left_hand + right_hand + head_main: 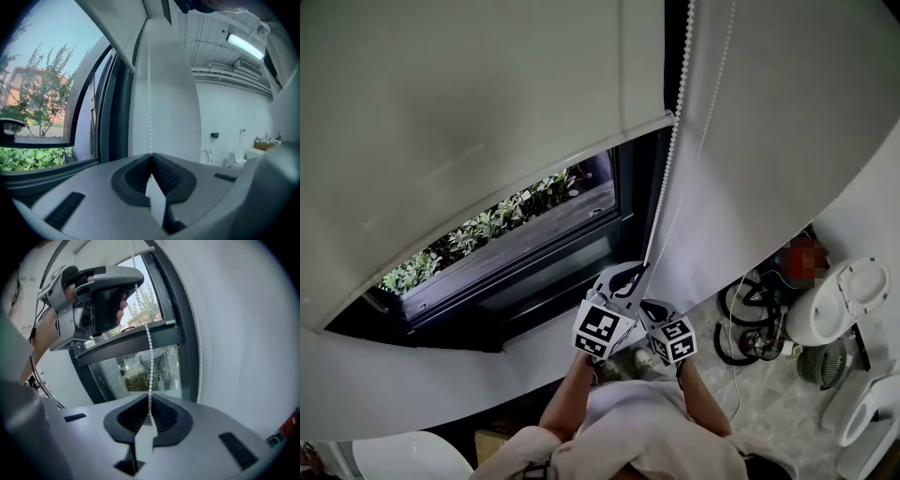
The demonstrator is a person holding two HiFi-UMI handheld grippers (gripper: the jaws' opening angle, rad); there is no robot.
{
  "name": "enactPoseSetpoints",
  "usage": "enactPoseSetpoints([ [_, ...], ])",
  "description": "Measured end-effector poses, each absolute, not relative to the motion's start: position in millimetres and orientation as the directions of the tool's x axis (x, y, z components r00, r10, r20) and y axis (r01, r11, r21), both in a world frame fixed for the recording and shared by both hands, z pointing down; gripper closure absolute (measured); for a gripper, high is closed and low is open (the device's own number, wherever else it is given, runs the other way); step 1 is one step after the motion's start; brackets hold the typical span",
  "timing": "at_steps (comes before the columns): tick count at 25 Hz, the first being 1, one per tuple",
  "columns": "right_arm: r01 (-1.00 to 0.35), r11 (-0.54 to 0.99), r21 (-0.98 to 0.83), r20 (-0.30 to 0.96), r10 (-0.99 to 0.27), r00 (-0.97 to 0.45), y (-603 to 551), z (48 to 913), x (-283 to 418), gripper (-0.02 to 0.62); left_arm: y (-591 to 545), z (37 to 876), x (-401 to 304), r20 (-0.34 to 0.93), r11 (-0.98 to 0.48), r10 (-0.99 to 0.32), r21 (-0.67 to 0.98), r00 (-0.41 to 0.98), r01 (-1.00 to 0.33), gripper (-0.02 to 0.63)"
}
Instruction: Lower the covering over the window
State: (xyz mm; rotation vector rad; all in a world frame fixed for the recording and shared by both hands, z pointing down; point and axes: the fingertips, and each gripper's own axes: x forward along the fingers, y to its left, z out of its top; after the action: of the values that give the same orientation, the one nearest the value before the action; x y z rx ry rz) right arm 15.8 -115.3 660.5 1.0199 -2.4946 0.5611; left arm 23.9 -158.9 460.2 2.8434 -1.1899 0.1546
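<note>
The blind (469, 131) fills the upper left of the head view and is partly lowered. Its bottom edge runs diagonally from lower left to upper centre, leaving the lower part of the window (534, 258) uncovered, with plants (487, 225) visible outside. The chain (674, 141) hangs at the blind's right edge, running from top centre down to both grippers at lower centre. Left gripper (151, 157): jaws pressed together on the chain, which rises straight up from the pads in the left gripper view. Right gripper (150, 404): jaws closed on the same chain, pinching it lower down. In the right gripper view the left gripper appears at upper left, clamped on the chain above.
</note>
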Motion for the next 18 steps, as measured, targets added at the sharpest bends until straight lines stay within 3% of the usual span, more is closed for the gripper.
enactPoseSetpoints([
  [7, -0.738, 0.644, -0.201, 0.365, -0.650, -0.666, -122.1, 590.7, 28.3, 0.504, -156.4, 463.7, 16.5, 0.118, -0.691, -0.718, -0.003, 0.686, -0.723, 0.592],
  [18, -0.751, 0.657, -0.061, 0.101, -0.745, -0.660, -135.2, 435.0, 39.5, 0.502, -149.2, 465.4, 13.9, 0.116, -0.694, -0.715, 0.002, 0.690, -0.720, 0.592],
])
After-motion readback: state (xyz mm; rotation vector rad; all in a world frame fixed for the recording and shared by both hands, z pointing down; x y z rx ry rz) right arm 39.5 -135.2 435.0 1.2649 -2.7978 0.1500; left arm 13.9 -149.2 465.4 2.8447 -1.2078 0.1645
